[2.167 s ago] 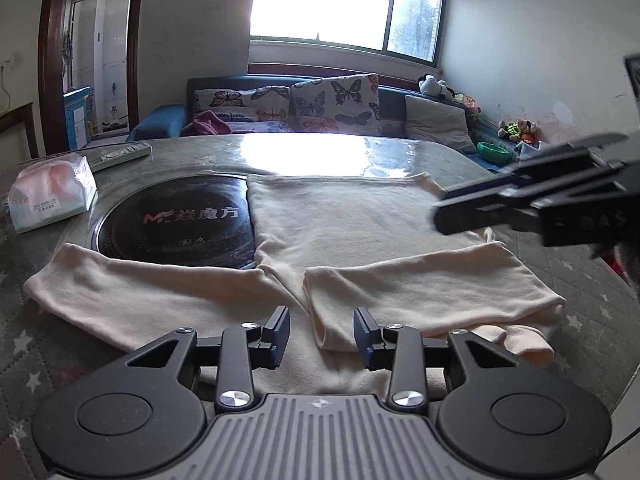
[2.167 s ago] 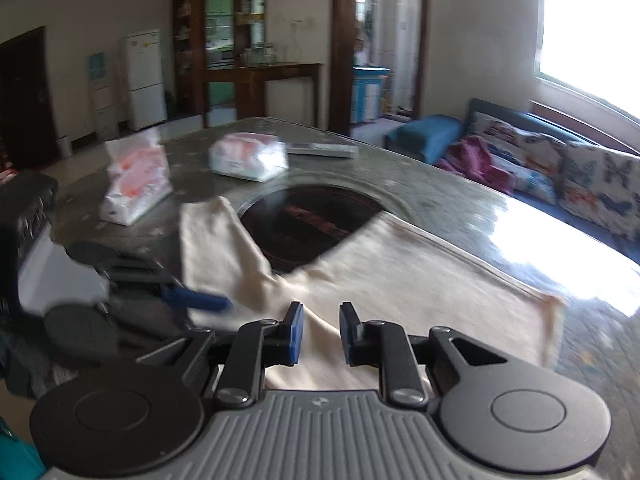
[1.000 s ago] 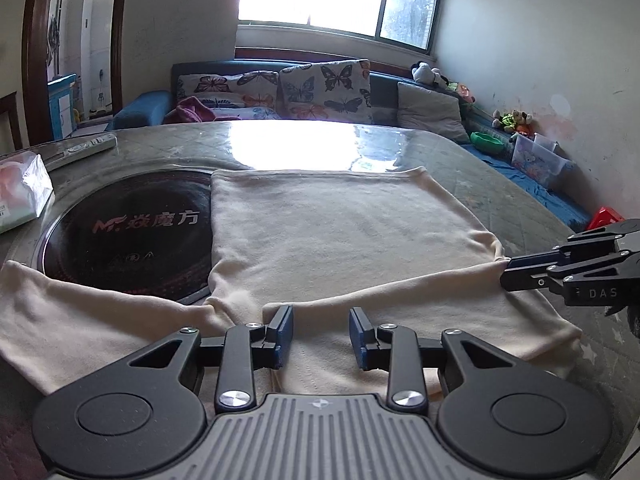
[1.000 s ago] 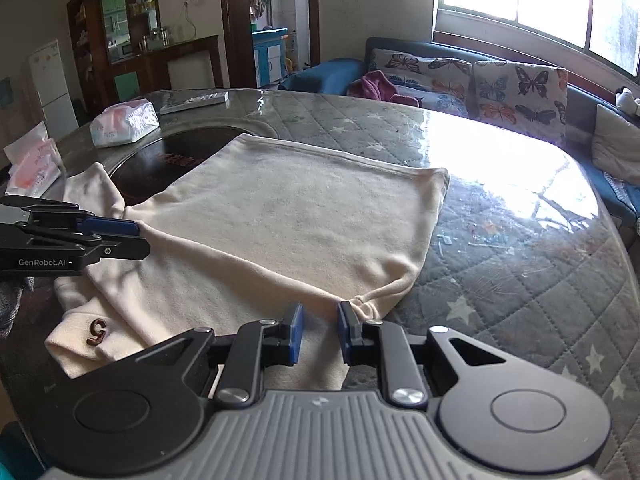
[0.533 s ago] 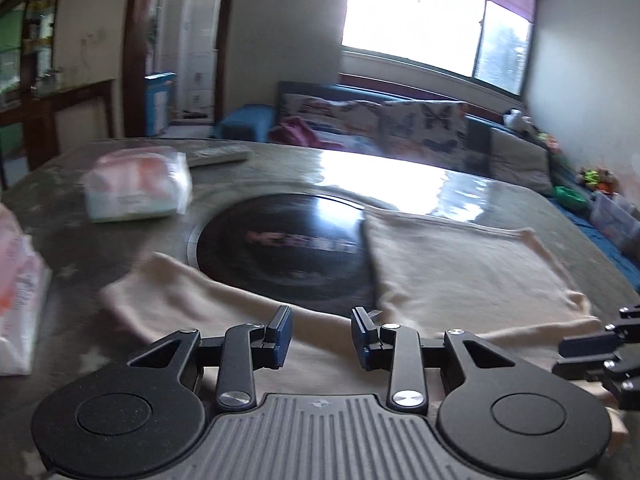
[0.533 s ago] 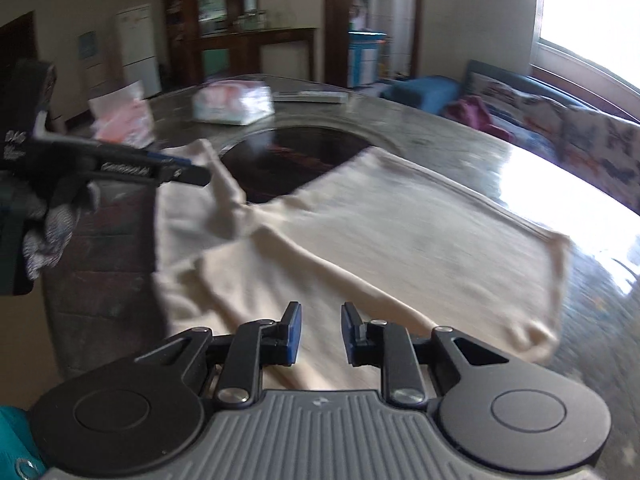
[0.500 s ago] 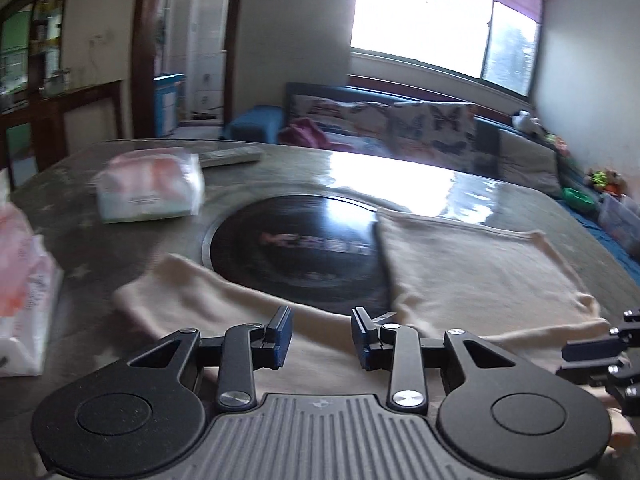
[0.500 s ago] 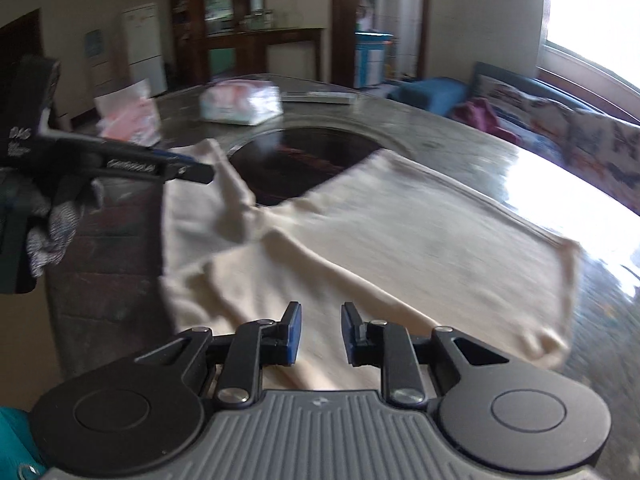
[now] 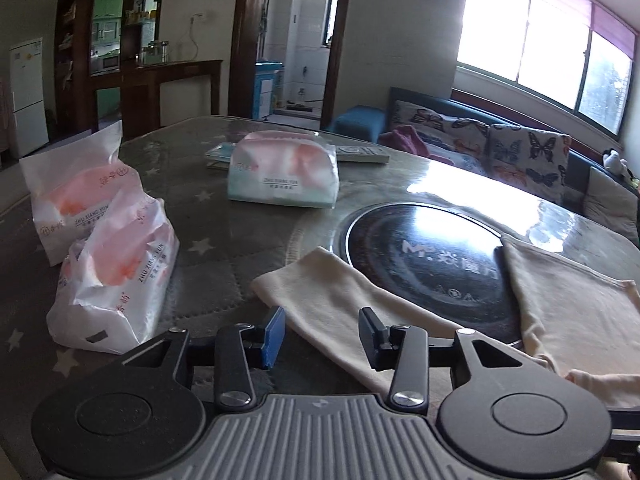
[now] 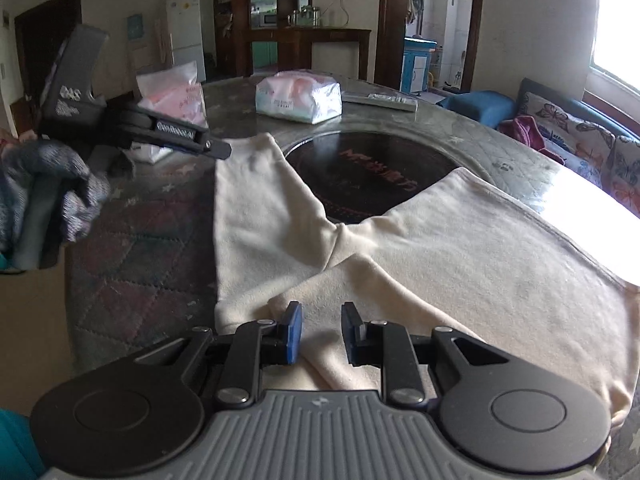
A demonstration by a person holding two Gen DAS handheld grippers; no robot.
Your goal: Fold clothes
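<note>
Three tissue packs (image 9: 282, 174) are sitting full on the desk (image 9: 224, 236). Cream long-sleeved top (image 10: 460, 248) is lying flat across the desk, one sleeve (image 10: 252, 216) extending outward. Left gripper (image 9: 320, 334) and right gripper (image 10: 320, 332) are both hovering with fingers spread, pinching nothing.

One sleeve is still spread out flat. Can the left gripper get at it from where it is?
Probably yes. The left gripper is open, just above the outstretched sleeve, and nothing lies between; the tissue packs sit off to its left.
</note>
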